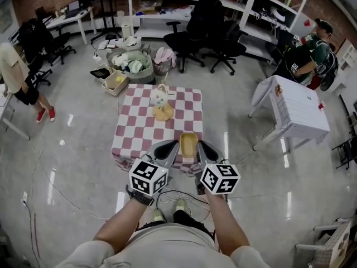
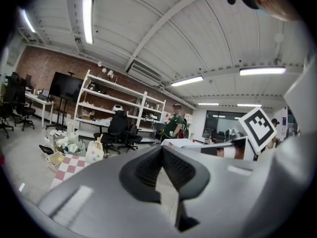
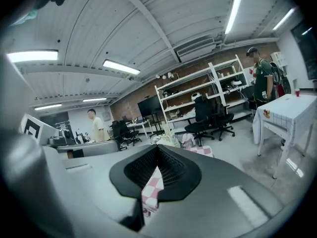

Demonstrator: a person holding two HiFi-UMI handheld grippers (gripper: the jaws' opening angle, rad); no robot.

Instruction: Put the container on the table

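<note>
The checkered tabletop (image 1: 139,128) stands out on the open floor. Over its near edge, the left tool (image 1: 173,146) and the right tool (image 1: 202,146) each have their jaws pressed together on nothing. The tan container (image 1: 188,143) sits at the tabletop's near edge, between the two tools; whether they touch it is unclear.

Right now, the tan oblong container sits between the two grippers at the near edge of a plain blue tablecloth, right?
Not blue: the head view shows a pink-and-white checked tablecloth. The tan oblong container is between the left gripper and right gripper.
</note>
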